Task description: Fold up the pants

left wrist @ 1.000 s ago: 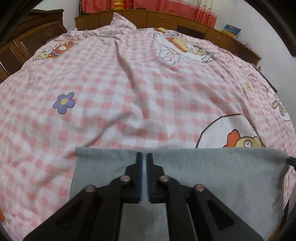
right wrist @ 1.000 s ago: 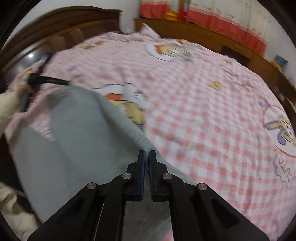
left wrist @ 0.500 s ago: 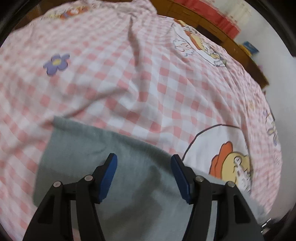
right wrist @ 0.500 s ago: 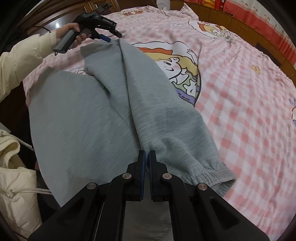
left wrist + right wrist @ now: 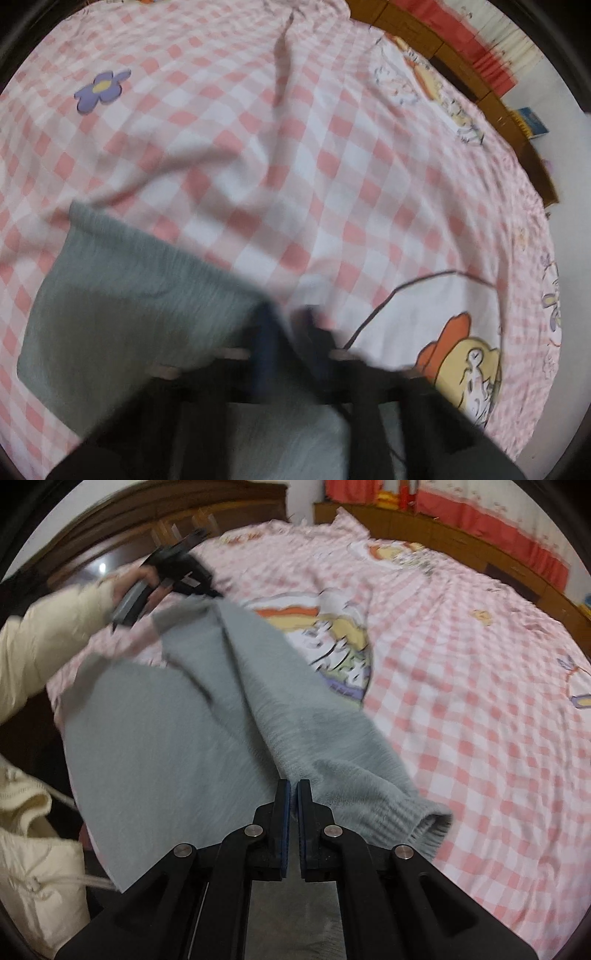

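Grey pants [image 5: 177, 746] lie on bed w/ pink checked sheet [image 5: 480, 701], spread along its near edge. Right hand-held gripper [image 5: 292, 805] clamped on pants fabric just beside ribbed cuff [image 5: 424, 819]. Left hand-held gripper [image 5: 291, 332] blurred in own view, jaws have just been closing, now together on pants edge at far end; left hand [image 5: 144, 583] w/ cream sleeve [image 5: 48, 638] holds it.

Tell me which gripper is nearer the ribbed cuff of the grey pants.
Right. The right gripper is clamped on the grey pants just beside the ribbed cuff. The left gripper is at the far end of the pants, near the headboard.
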